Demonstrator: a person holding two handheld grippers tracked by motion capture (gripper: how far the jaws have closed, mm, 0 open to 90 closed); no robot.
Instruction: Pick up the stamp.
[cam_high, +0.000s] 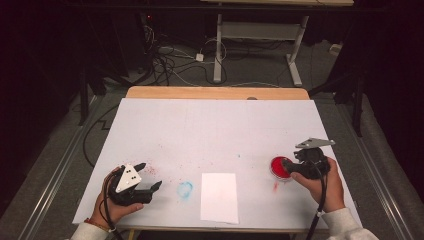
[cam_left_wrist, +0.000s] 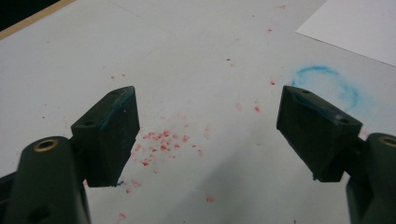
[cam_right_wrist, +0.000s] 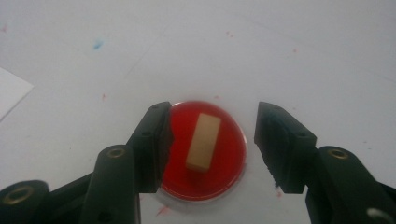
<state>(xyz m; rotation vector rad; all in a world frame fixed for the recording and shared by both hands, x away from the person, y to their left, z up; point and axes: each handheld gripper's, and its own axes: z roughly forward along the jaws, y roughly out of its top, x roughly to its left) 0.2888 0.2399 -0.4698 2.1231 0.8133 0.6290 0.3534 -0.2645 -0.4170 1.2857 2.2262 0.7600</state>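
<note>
No writing can be read anywhere. A round red dish (cam_right_wrist: 205, 154) holding a small tan rectangular block (cam_right_wrist: 203, 142) is seen on the white surface (cam_high: 215, 130) between the parted jaws of the right gripper (cam_right_wrist: 211, 140). The left gripper (cam_left_wrist: 208, 135) is held with jaws wide apart above scattered red specks (cam_left_wrist: 161, 140), near a blue ring smudge (cam_left_wrist: 327, 86) and a white sheet (cam_high: 219, 197).

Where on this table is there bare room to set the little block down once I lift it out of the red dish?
The far half of the table, beyond both grippers, is bare. A smaller patch lies between the white sheet and the red dish. It is tightest around the dish, where the right gripper hangs open over the block, and near the left gripper by the blue ring.
</note>
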